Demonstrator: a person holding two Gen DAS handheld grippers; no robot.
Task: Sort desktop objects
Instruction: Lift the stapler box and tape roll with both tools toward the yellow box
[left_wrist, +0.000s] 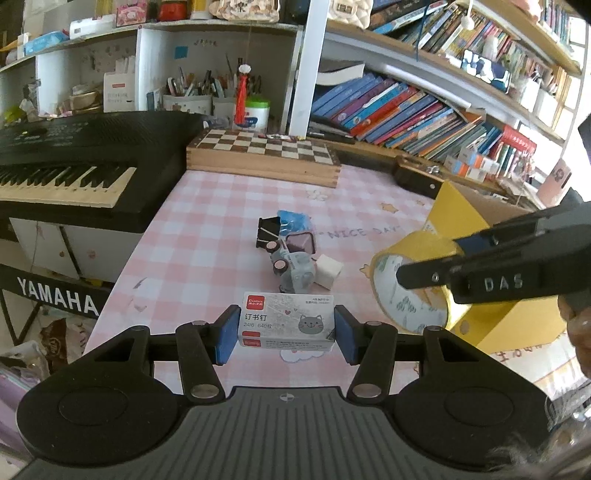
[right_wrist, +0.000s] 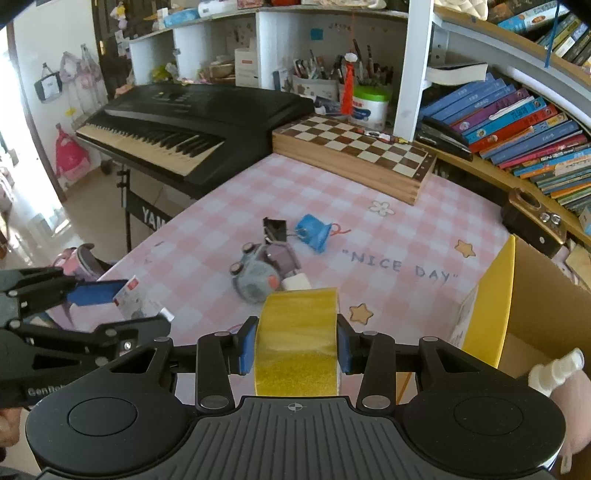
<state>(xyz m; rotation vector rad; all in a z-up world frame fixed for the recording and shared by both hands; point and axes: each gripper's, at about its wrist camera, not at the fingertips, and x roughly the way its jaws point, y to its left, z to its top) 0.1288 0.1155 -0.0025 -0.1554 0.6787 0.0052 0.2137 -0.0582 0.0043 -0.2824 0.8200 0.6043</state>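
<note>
My left gripper (left_wrist: 286, 332) is shut on a small grey staple box (left_wrist: 286, 319) with a cat drawing, held above the pink checked tabletop (left_wrist: 207, 221). In the right wrist view, my right gripper (right_wrist: 295, 349) is shut on a roll of yellow tape (right_wrist: 297, 332), pads on its two flat sides. The left wrist view shows the tape roll (left_wrist: 410, 295) at the right, in front of the yellow box (left_wrist: 458, 214). The left gripper (right_wrist: 136, 306) with the staple box (right_wrist: 135, 299) is at the left of the right wrist view.
A small pile lies mid-table: a black binder clip (left_wrist: 266, 230), a blue item (left_wrist: 293, 221), a grey toy (left_wrist: 295, 271) and a white cube (left_wrist: 327, 273). A chessboard box (left_wrist: 264, 155) stands behind, a keyboard (left_wrist: 74, 155) off the left edge, an open yellow cardboard box (right_wrist: 498, 295) to the right.
</note>
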